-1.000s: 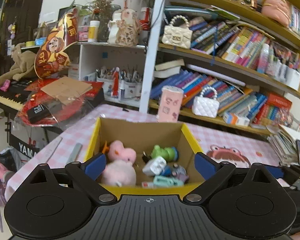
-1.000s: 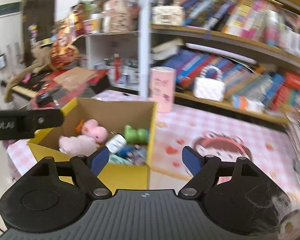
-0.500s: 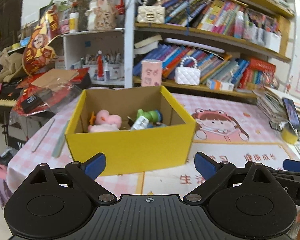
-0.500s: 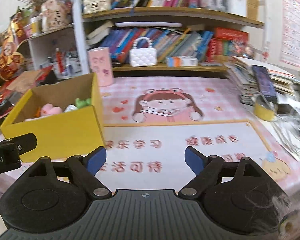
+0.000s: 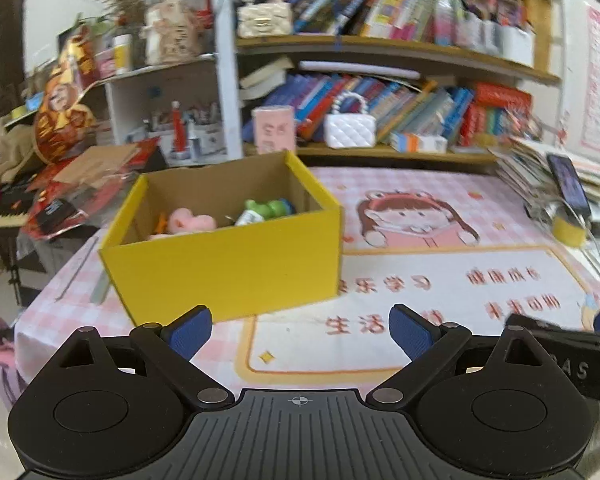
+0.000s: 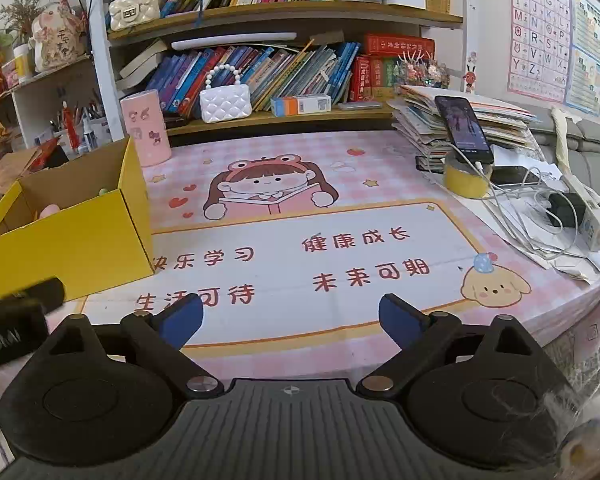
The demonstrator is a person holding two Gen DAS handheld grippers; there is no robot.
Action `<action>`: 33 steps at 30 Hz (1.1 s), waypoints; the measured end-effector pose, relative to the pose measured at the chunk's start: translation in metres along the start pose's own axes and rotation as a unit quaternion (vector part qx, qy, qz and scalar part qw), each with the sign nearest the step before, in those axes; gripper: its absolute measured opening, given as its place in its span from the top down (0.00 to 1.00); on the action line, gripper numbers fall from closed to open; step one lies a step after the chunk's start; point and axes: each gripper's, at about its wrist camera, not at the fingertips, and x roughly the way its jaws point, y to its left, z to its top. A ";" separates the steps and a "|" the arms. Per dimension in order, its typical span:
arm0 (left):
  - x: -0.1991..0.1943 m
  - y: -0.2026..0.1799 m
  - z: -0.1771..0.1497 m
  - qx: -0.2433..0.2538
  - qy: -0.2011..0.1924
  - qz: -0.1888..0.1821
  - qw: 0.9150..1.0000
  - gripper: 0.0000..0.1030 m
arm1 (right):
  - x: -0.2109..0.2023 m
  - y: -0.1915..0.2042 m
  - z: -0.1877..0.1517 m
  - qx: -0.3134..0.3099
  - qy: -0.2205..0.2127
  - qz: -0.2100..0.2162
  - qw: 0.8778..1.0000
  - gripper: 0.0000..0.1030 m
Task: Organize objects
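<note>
sitting on the left part of the table (image 6: 380, 152), the yellow box (image 5: 228, 264) holds a pink plush toy (image 5: 192, 220) and a green toy (image 5: 266, 208). the left gripper (image 5: 300, 330) hovers near the box's front wall, fingers wide apart and holding nothing. the right gripper (image 6: 290, 316) hangs over the printed mat (image 6: 340, 248), fingers equally spread and empty.

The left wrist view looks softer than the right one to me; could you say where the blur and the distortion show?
Left wrist view: motion blur smears the bookshelf and the phone; the yellow box is only slightly soft. Right wrist view: sharp, mat lettering legible; fisheye bends the shelf edge and the table rim.
</note>
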 end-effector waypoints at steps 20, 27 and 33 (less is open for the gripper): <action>-0.005 -0.015 -0.006 -0.003 0.019 0.008 1.000 0.01 | -0.010 -0.012 -0.005 -0.007 0.005 -0.019 1.000 0.02; -0.007 -0.016 -0.008 -0.002 0.024 0.022 0.999 0.00 | -0.012 -0.011 -0.006 -0.017 0.005 -0.027 0.999 0.01; -0.006 -0.019 -0.008 0.013 0.027 0.049 0.998 0.00 | -0.011 -0.008 -0.004 -0.027 0.008 -0.026 0.999 0.00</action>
